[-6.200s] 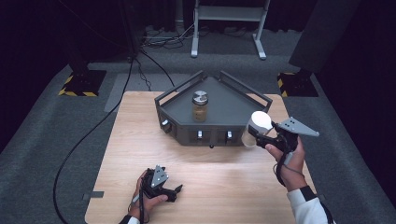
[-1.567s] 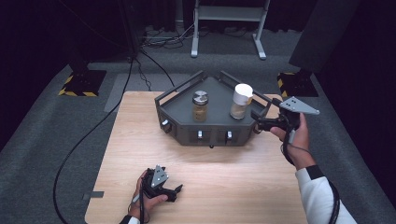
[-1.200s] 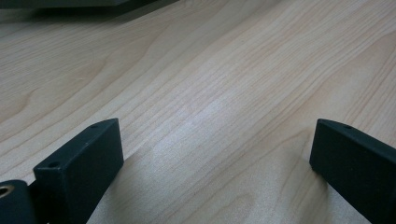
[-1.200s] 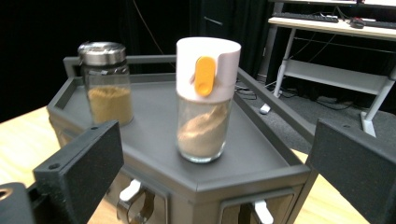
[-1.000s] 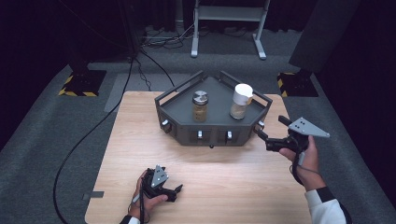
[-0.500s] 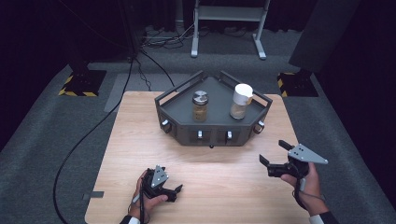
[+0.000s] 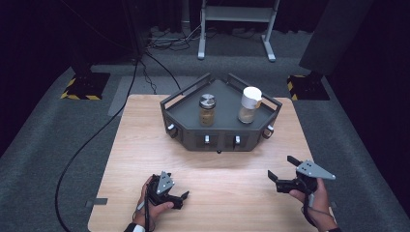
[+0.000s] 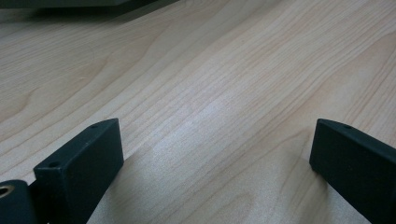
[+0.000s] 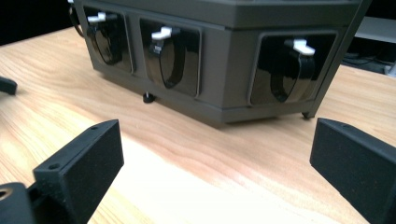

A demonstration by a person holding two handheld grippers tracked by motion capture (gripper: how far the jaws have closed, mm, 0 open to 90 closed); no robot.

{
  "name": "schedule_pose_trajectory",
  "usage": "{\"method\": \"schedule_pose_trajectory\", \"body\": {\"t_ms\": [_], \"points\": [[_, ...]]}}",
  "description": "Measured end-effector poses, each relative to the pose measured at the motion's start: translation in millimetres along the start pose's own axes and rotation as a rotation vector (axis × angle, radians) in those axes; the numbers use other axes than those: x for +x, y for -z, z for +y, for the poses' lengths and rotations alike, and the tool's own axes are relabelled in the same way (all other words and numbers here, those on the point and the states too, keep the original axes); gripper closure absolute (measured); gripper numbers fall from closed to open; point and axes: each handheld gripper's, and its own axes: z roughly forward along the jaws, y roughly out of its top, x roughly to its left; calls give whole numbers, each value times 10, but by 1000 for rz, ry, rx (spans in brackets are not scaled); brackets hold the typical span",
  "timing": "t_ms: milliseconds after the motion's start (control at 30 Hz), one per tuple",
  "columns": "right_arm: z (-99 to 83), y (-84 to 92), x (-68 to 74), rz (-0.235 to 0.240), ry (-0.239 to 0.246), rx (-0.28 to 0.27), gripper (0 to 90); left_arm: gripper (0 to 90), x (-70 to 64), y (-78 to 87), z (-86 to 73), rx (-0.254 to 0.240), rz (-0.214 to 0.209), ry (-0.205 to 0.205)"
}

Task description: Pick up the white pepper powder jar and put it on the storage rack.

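The white-lidded jar (image 7: 250, 105) stands upright in the dark grey angular tray (image 7: 183, 113) at the table's far edge, beside a metal-lidded jar (image 7: 207, 110). Placing looks done: right gripper (image 7: 281, 172) and left gripper (image 7: 183, 197) rest near the front edge, jaws apart, empty.

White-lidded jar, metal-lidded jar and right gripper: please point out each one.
white-lidded jar (image 7: 251, 98), high view, on its white lid
metal-lidded jar (image 7: 207, 102), high view, on its metal lid
right gripper (image 7: 283, 168), high view, between its open jaws

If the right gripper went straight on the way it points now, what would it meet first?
Probably the front wall of the dark rack: the right gripper, fingers apart, faces its recessed knobs across bare table. Depth is uncertain.
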Motion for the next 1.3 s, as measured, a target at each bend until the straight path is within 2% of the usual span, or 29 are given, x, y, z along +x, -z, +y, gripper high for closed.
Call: {"method": "schedule_pose_trajectory", "body": {"t_ms": [200, 300, 567, 767, 1300], "points": [[-123, -19, 27, 2, -12, 30, 25, 27, 0, -1, -2, -1, -1, 1], [-203, -27, 16, 11, -40, 46, 25, 27, 0, 0, 0, 0, -1, 1], [-407, -62, 19, 5, -71, 112, 29, 27, 0, 0, -1, 0, 0, 0], [-497, -86, 48, -9, -58, 154, 29, 27, 0, 0, -1, 0, 0, 1], [-570, -151, 85, -23, -45, 205, 30, 27, 0, -1, -1, -1, -1, 1]]}}
